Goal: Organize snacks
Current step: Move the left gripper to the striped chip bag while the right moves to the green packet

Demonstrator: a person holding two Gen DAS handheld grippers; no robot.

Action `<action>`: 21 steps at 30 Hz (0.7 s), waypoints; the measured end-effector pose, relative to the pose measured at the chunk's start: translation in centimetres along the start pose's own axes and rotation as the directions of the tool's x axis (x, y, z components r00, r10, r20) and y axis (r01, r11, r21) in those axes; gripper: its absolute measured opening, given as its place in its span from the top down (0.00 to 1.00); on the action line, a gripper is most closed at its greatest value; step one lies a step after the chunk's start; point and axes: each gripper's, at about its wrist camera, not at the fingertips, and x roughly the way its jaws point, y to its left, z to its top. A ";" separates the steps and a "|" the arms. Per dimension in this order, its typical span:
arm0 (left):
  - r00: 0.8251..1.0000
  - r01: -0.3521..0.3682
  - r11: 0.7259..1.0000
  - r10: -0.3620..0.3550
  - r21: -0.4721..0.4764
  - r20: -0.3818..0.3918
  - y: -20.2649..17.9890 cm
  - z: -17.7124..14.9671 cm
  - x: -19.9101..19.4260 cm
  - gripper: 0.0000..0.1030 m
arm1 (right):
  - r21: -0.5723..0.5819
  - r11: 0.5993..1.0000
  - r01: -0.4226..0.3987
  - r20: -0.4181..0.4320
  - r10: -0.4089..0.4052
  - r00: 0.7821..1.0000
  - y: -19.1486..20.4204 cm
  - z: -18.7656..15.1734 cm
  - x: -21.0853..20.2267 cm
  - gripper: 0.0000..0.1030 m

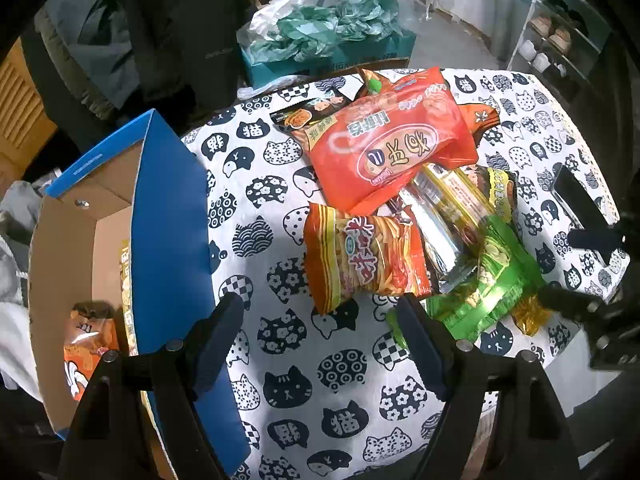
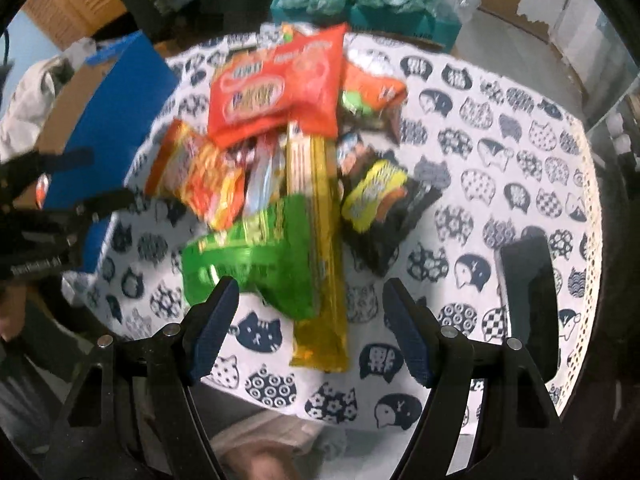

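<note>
Because both the left gripper [image 1: 320,332] and right gripper [image 2: 310,312] hang wide and empty over the heaped crinkly foil snack packets [image 1: 396,208] at frame centre, either could snag two overlapping bags, missing the blue cardboard box [image 1: 172,216] at left.

We are seeing a tablecloth [image 1: 328,364] printed with dark cat heads lying under our grippers — a dark phone [image 2: 528,300] is resting on it just right of the right gripper. Far ahead, a teal box [image 1: 332,60] is holding crumpled green bags [image 1: 340,24].
</note>
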 end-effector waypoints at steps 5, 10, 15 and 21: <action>1.000 -0.007 1.000 0.007 -0.007 -0.012 0.2 0.0 0.4 0.22 | -0.014 0.999 0.035 -0.063 -0.036 0.997 -0.4 -0.2 2.1 0.27; 1.000 -0.004 1.000 0.003 -0.024 -0.029 0.8 -0.2 0.8 0.22 | 0.002 0.997 0.072 -0.057 -0.072 0.996 -0.7 0.7 2.9 0.27; 0.999 -0.009 1.000 0.008 -0.020 -0.037 1.2 -0.5 1.0 0.22 | 0.006 0.990 0.143 -0.029 -0.143 0.989 -0.9 2.6 3.6 0.27; 0.998 -0.013 0.999 0.011 -0.035 -0.057 2.1 -0.9 1.5 0.22 | 0.059 0.975 0.213 0.022 -0.215 0.976 -1.8 4.7 4.2 0.27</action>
